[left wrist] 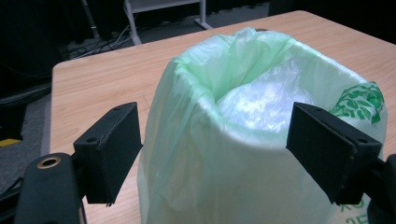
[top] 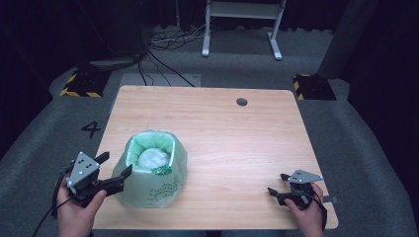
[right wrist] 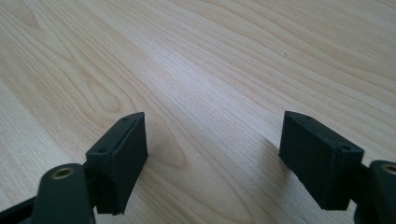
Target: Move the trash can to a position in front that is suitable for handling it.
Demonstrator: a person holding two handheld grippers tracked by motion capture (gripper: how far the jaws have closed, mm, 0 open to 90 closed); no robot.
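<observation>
A small bin lined with a pale green bag [top: 150,185] [left wrist: 210,177] stands at the table's front left. A white crumpled plastic wad [top: 152,159] [left wrist: 266,100] lies inside it. A green printed flap of the bag [top: 161,171] [left wrist: 362,100] hangs at the rim. My left gripper [top: 117,164] [left wrist: 215,116] is open just left of the bin, its jaws spread to either side of the bag's near wall without pressing it. My right gripper [top: 276,183] [right wrist: 215,126] stands open low over bare wood at the front right, nothing between its fingers.
The wooden table [top: 222,123] has a round cable hole [top: 241,101] near its far edge. Behind it on the grey floor are cables [top: 168,39], a white frame's legs [top: 242,29], and black blocks with yellow stripes [top: 81,84] [top: 314,86].
</observation>
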